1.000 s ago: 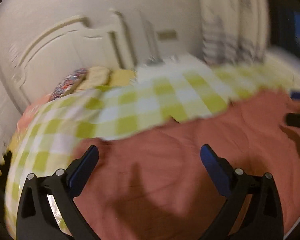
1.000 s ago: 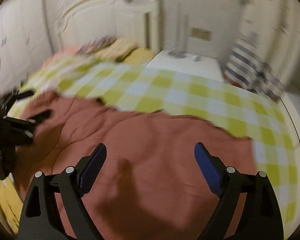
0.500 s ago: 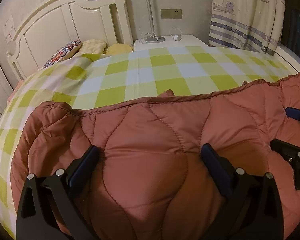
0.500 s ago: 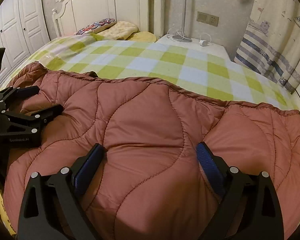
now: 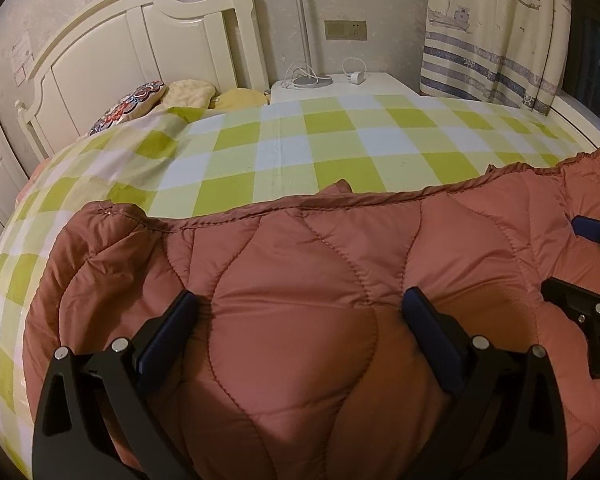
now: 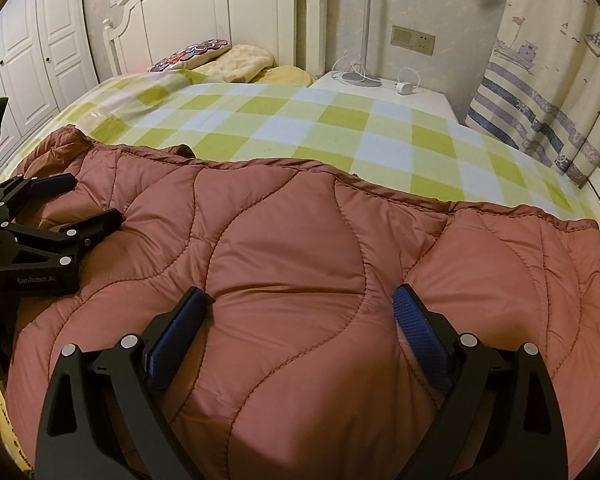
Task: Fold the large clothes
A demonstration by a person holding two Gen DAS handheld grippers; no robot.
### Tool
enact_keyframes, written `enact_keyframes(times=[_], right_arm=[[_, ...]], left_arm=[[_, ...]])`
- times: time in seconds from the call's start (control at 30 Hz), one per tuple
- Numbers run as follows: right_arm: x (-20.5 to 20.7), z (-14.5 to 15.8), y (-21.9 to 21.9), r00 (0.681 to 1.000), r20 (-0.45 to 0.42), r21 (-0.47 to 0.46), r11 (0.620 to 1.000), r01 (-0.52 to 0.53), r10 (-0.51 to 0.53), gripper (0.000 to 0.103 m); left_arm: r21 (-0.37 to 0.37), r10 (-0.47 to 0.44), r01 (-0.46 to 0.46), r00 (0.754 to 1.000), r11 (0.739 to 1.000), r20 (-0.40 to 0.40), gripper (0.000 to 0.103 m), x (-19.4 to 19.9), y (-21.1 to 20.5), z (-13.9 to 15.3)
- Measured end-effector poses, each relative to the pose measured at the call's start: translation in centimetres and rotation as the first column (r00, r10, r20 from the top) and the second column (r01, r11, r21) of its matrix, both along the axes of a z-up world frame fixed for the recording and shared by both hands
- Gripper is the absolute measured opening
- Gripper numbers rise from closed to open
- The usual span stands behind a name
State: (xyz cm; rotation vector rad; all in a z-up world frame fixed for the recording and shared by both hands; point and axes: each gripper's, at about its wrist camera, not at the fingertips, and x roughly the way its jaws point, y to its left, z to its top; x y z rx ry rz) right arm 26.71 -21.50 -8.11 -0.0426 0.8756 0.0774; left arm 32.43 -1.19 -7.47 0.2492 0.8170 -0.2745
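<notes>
A large rust-red quilted jacket (image 5: 300,280) lies spread on the near part of the bed and also fills the right wrist view (image 6: 300,248). My left gripper (image 5: 300,320) is open, its blue-padded fingers pressed down on the padded fabric with a puffed bulge between them. My right gripper (image 6: 300,312) is open in the same way on the jacket's right half. The right gripper shows at the right edge of the left wrist view (image 5: 588,280), and the left gripper at the left edge of the right wrist view (image 6: 72,208).
The bed has a green and white checked cover (image 5: 340,148), pillows (image 5: 188,94) and a white headboard (image 5: 148,40). A white nightstand (image 5: 340,84) with a lamp pole and charger stands behind it. A curtain (image 5: 496,32) hangs at right, white wardrobes (image 6: 28,48) at left.
Both grippers came down onto the jacket; the blurred views have steadied. Both stayed open, with fabric now bulging between the fingers.
</notes>
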Motion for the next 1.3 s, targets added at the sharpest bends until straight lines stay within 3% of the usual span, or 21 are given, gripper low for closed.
enact_keyframes(times=[0.3, 0.53, 0.63, 0.7, 0.8, 0.87, 0.93, 1.03, 1.1, 1.23, 1.3], right_arm=[[-0.1, 0.1, 0.0, 1.0, 0.003, -0.007, 1.0, 0.002, -0.002, 0.091], [-0.4, 2.1, 1.6, 0.998, -0.021, -0.103, 0.993, 0.063, -0.065, 0.091], [-2.2, 4.7, 4.3, 0.998, 0.058, -0.058, 0.998, -0.023, 0.026, 0.091], [-2.9, 4.9, 6.4, 0.993, 0.066, -0.071, 0.993, -0.096, 0.101, 0.091], [-2.7, 1.3, 9.6, 0.984, -0.007, -0.182, 0.967, -0.177, 0.178, 0.092], [-2.4, 0.2, 8.6, 0.984, 0.047, -0.11, 0.98, -0.163, 0.169, 0.095], [-1.8, 0.2, 7.6, 0.987, 0.029, -0.046, 0.987, -0.157, 0.159, 0.096], [-1.9, 0.2, 7.5, 0.986, 0.037, -0.046, 0.986, -0.159, 0.161, 0.096], [-2.0, 0.2, 7.5, 0.986, 0.049, -0.044, 0.987, -0.157, 0.159, 0.096], [-2.3, 0.2, 7.6, 0.986, 0.058, -0.032, 0.987, -0.156, 0.157, 0.096], [-2.4, 0.1, 7.6, 0.986, 0.059, -0.026, 0.987, -0.158, 0.159, 0.096]], left_arm=[[-0.007, 0.01, -0.01, 1.0, 1.0, 0.013, 0.101, -0.3, 0.1, 0.1], [0.0, 0.024, -0.024, 0.999, 1.0, 0.026, 0.101, -0.4, 0.1, 0.2], [-0.006, 0.026, -0.026, 0.999, 1.0, 0.026, 0.101, -0.3, 0.2, 0.2], [-0.015, 0.025, -0.025, 1.0, 1.0, 0.016, 0.101, -0.1, 0.3, 0.2], [-0.029, 0.021, -0.021, 1.0, 0.999, 0.0, 0.101, 0.2, 0.6, 0.1], [-0.034, 0.025, -0.025, 1.0, 0.999, -0.011, 0.101, 0.4, 0.7, 0.0], [-0.043, 0.025, -0.025, 1.0, 0.999, -0.012, 0.101, 0.4, 0.7, 0.1], [-0.023, 0.023, -0.023, 1.0, 0.999, -0.014, 0.101, 0.2, 0.5, 0.2], [-0.049, 0.007, -0.008, 0.999, 0.999, -0.032, 0.101, 0.1, 1.2, 1.2], [-0.117, 0.14, -0.138, 0.99, 0.983, 0.005, 0.101, 0.3, 6.7, 3.6], [-0.155, 0.193, -0.193, 0.981, 0.969, -0.018, 0.101, 0.9, 9.4, 3.2]])
